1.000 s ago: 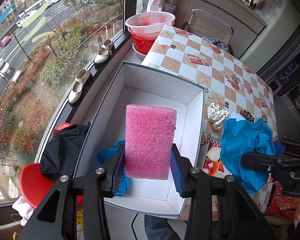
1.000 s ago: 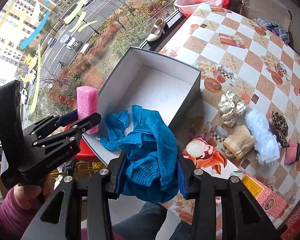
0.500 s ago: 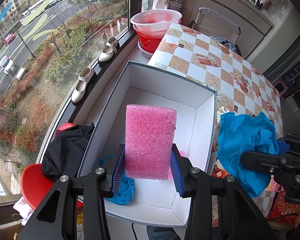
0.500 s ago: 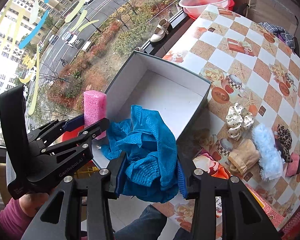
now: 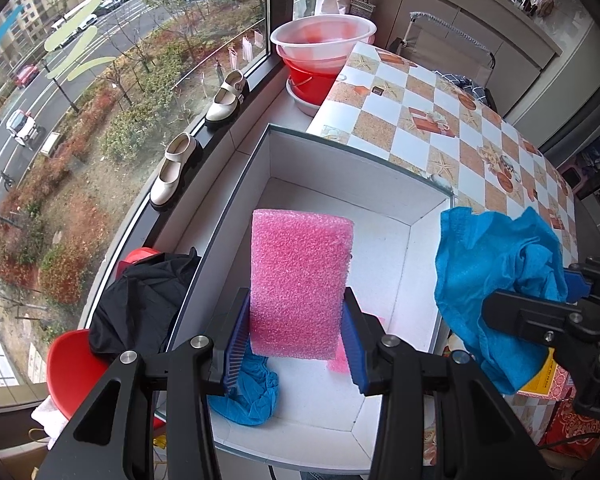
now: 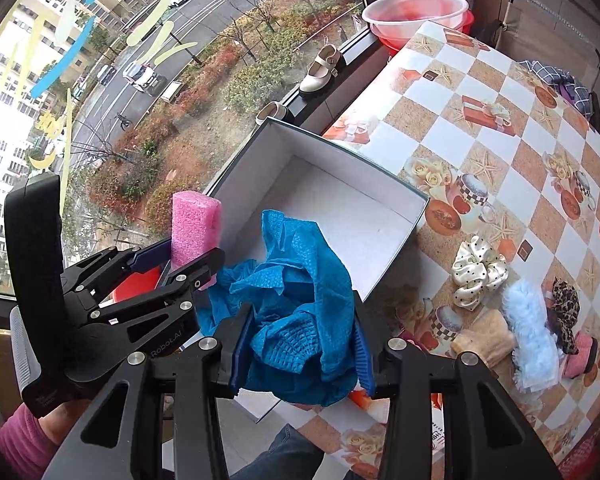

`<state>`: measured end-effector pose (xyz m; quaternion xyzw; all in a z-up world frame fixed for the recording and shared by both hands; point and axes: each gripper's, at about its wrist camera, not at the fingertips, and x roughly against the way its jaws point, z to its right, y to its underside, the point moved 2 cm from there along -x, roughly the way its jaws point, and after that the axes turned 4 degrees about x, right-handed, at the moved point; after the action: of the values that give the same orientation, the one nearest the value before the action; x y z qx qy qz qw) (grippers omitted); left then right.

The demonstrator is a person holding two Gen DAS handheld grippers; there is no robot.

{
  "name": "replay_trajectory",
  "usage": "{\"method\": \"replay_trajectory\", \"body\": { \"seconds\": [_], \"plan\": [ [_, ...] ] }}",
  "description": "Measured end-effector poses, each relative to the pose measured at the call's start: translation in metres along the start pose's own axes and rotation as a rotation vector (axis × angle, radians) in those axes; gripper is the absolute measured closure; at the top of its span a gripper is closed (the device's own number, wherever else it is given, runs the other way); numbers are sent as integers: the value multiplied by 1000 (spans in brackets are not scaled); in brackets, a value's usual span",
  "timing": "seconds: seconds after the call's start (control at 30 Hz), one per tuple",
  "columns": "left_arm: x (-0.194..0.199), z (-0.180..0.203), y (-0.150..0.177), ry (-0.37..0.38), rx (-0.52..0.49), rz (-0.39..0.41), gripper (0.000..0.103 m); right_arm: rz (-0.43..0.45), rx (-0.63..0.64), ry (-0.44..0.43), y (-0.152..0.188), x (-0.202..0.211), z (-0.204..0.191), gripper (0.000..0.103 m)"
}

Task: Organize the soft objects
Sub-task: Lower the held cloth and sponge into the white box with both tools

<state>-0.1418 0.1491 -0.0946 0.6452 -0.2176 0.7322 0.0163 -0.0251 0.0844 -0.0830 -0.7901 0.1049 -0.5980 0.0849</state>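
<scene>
My left gripper (image 5: pixel 296 340) is shut on an upright pink foam sponge (image 5: pixel 300 280) and holds it above the near part of the open white box (image 5: pixel 340 160). The sponge also shows in the right wrist view (image 6: pixel 194 232). My right gripper (image 6: pixel 300 352) is shut on a crumpled blue cloth (image 6: pixel 300 300), held over the box's near right corner; it also shows in the left wrist view (image 5: pixel 496 280). A small blue cloth (image 5: pixel 252 392) and a pink piece (image 5: pixel 340 360) lie inside the box.
On the checkered tablecloth (image 6: pixel 500 80) to the right lie a white dotted scrunchie (image 6: pixel 476 272), a beige sock (image 6: pixel 484 336), a pale blue fluffy piece (image 6: pixel 532 336) and a leopard scrunchie (image 6: pixel 564 304). Red and pink basins (image 5: pixel 320 52) stand at the far end. A black garment (image 5: pixel 140 292) lies on a red chair left.
Both grippers have risen and drawn back a little from the box with their loads still held. The blue cloth in the right gripper has shifted toward the box's near right corner.
</scene>
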Motion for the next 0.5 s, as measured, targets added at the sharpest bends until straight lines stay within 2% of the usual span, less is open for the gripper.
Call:
{"method": "replay_trajectory", "body": {
  "seconds": [0.5],
  "plan": [
    [-14, -2, -4, -16, 5, -27, 57, 4, -10, 5, -17, -9, 1, 59]
  ]
}}
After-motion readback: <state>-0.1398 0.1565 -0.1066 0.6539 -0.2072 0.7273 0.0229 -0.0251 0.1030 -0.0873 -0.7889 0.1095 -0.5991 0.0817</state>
